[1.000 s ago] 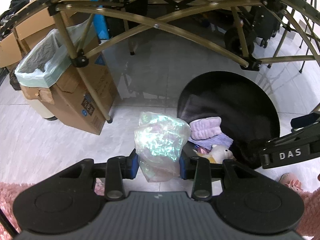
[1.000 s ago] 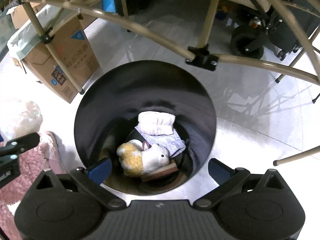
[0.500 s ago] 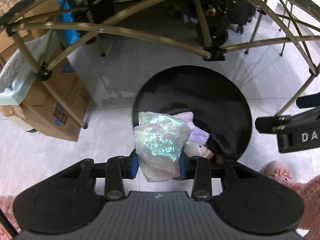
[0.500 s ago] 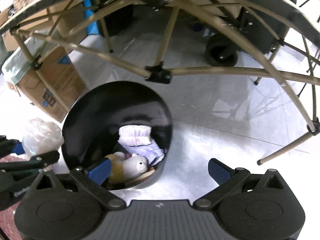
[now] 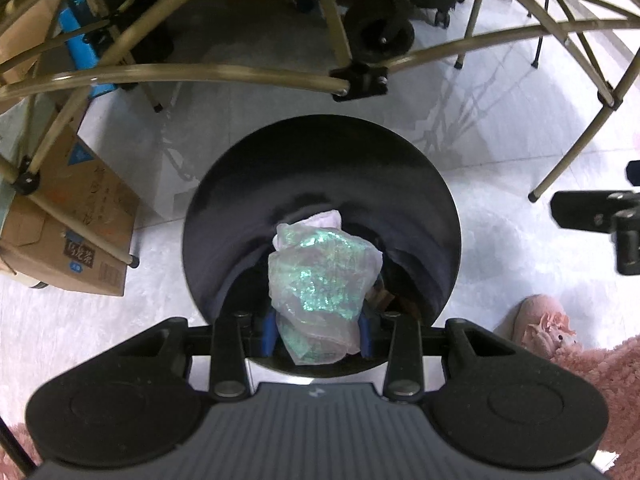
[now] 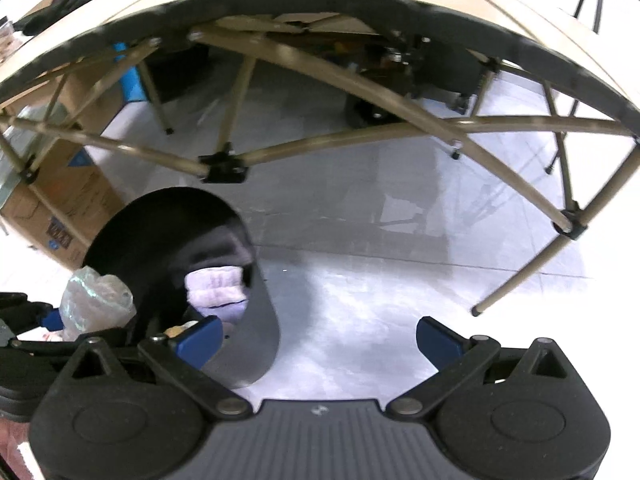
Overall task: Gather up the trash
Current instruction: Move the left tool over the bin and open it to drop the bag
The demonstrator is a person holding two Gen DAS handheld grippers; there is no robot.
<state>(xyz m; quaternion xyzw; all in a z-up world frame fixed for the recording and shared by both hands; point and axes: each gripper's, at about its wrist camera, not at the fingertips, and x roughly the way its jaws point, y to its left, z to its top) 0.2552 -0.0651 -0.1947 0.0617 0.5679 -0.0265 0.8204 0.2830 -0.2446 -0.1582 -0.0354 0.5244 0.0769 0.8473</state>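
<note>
Both wrist cams look steeply down, near the black bin (image 5: 320, 152), shared (image 6: 132, 232).

I note an iridescent green-pink crumpled wrapper (image 5: 322, 280), black bin (image 5: 224, 216), lilac cloth (image 6: 218, 290), brown carton (image 5: 80, 216), pale grey floor (image 5: 500, 128).

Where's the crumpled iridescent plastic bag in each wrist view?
Left wrist: crumpled iridescent plastic bag centre frame, clamped in the left gripper, over the black bin.
Right wrist: bag at far left edge, beside the bin's rim.
Shared landmark: the black bin.
</note>
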